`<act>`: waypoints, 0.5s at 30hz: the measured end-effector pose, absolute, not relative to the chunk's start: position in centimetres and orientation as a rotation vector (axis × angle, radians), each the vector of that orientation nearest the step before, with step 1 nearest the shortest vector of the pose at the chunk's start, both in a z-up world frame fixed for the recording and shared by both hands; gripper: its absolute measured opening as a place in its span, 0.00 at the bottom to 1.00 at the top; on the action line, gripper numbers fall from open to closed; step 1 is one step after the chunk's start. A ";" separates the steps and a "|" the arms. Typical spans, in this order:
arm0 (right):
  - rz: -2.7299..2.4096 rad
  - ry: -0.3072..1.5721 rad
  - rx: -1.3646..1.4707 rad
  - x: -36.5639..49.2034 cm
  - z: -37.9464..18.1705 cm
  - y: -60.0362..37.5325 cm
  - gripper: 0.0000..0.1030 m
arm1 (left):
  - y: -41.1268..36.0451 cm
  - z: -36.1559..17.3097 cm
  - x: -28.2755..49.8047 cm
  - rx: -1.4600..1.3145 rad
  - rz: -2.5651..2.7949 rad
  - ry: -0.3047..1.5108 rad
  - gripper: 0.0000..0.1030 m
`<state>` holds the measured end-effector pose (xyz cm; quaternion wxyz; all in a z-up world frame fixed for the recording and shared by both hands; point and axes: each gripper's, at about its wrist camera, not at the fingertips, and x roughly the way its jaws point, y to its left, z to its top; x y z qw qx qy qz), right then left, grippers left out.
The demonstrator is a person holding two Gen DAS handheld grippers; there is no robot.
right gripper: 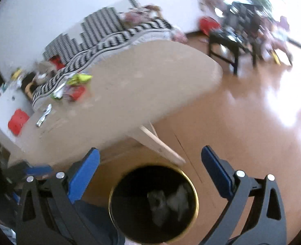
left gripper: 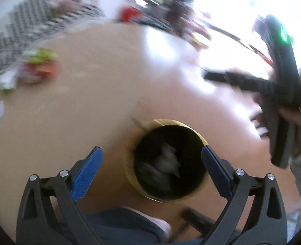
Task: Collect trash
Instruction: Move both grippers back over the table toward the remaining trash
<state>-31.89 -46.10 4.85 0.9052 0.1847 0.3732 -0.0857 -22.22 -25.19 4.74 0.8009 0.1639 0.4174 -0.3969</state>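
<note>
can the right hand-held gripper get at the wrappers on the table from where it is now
Probably not without moving. The right hand-held gripper hangs open over the bin on the floor, and the wrappers lie at the far side of the table. Nothing blocks the way, though.

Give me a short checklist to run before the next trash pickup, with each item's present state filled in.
1. Left gripper empty, jaws wide apart: ok.
2. Right gripper empty, jaws wide apart: ok.
3. Dropped trash inside the bin: ok, pale crumpled pieces lie at the bottom.
4. Bin upright on the floor beside the table: ok.
5. More trash left to collect: ok, wrappers and a silver scrap lie on the table.
6. Exact kind of each wrapper: cannot tell, pictures are blurred.
</note>
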 end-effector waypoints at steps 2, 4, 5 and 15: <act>-0.133 0.790 0.320 -28.5 4.8 -44.2 0.93 | -22.7 5.7 -19.7 0.296 -0.741 0.886 0.92; -0.103 0.823 0.252 -25.3 4.6 -42.4 0.93 | -19.0 5.9 -16.4 0.250 -0.592 0.905 0.92; -0.095 0.836 0.230 -23.8 4.0 -41.6 0.93 | -17.7 5.7 -15.3 0.244 -0.536 0.911 0.92; 0.005 0.934 0.015 -14.9 -0.3 -35.8 0.94 | -6.1 1.7 -5.4 0.186 -0.189 1.036 0.92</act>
